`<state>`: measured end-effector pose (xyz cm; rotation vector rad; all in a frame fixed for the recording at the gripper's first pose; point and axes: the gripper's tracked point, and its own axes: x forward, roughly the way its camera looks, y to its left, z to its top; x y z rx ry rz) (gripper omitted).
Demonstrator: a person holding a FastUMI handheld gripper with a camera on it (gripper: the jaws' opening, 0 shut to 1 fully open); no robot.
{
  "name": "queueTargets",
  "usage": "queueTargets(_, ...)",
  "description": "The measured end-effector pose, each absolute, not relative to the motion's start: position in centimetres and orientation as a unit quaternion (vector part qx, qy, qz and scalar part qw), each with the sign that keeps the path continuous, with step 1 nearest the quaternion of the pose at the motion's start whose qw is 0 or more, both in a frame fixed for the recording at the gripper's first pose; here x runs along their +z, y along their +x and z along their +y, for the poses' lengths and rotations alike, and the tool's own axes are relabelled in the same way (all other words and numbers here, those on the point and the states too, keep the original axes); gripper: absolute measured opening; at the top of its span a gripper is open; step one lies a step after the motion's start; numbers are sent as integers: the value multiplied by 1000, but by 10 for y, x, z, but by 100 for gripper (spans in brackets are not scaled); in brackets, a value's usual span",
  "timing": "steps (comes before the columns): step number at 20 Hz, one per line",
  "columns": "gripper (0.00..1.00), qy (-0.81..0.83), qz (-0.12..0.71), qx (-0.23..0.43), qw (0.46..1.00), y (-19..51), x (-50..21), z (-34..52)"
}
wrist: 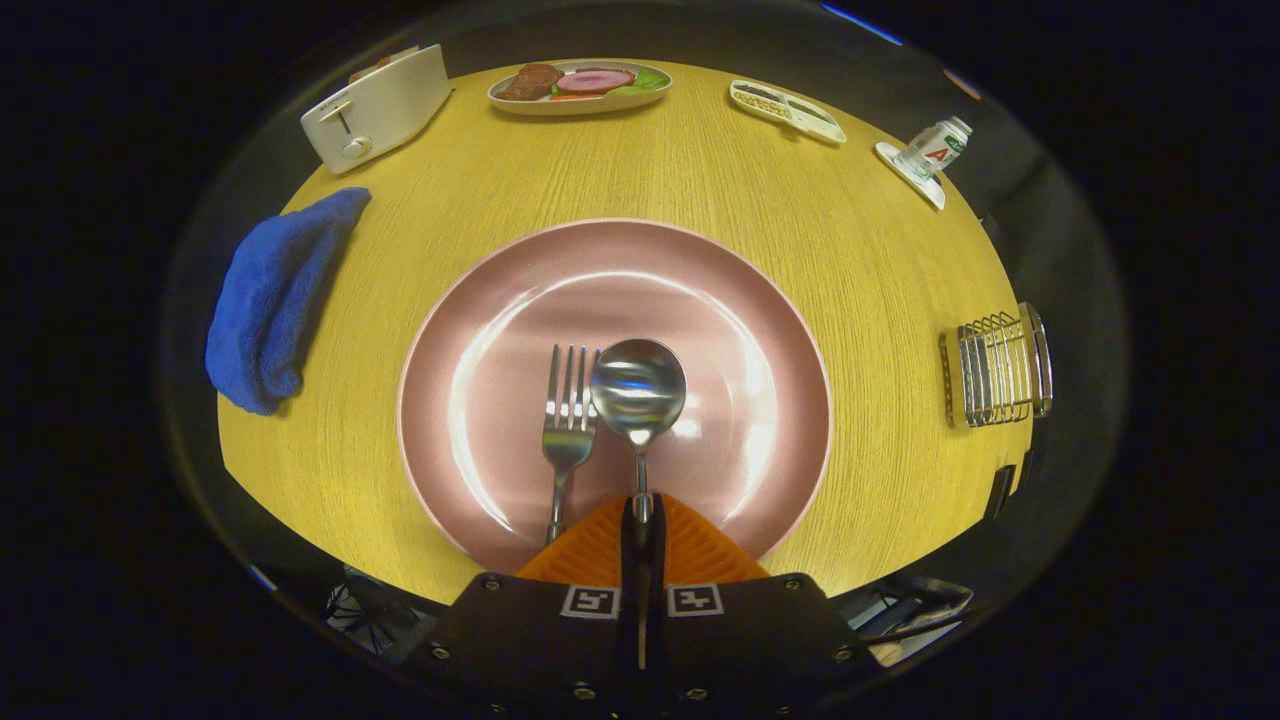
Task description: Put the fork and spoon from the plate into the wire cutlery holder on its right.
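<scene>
Gripper view: the gripper (641,522) is closed down to a thin slit, and the spoon (638,392) handle runs straight into that slit, so both fingers look clamped on the handle's near end. The spoon bowl sits out ahead of the fingers, facing up, around the middle of the plate (500,330). The fork (567,420) lies just left of the spoon, tines pointing far and touching or nearly touching the spoon bowl, its handle running back under the left finger. The plate is pink, on a yellow wood table (800,250).

The holder (997,367) is off to the right of the plate, well apart from it, near the table's right edge.

Other stuff: a blue cloth (272,300) bunched up on the left, a white toaster (375,105) far left, a dish (580,88) of food at the far edge, a small tray (787,110) to its right, and a bottle (932,150) far right.
</scene>
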<state>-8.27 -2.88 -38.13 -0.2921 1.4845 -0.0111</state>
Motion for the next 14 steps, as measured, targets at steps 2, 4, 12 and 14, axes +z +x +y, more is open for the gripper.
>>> queueTargets(2, 3, -138, 670, -2, 729, -78, -375, -27)
queueTargets(4, 3, -147, 663, -1, 735, -70, -365, -28)
queueTargets(12, 3, -160, 625, -37, 763, -31, -310, -53)
queueTargets(14, 3, -157, 621, -52, 767, -22, -301, -66)
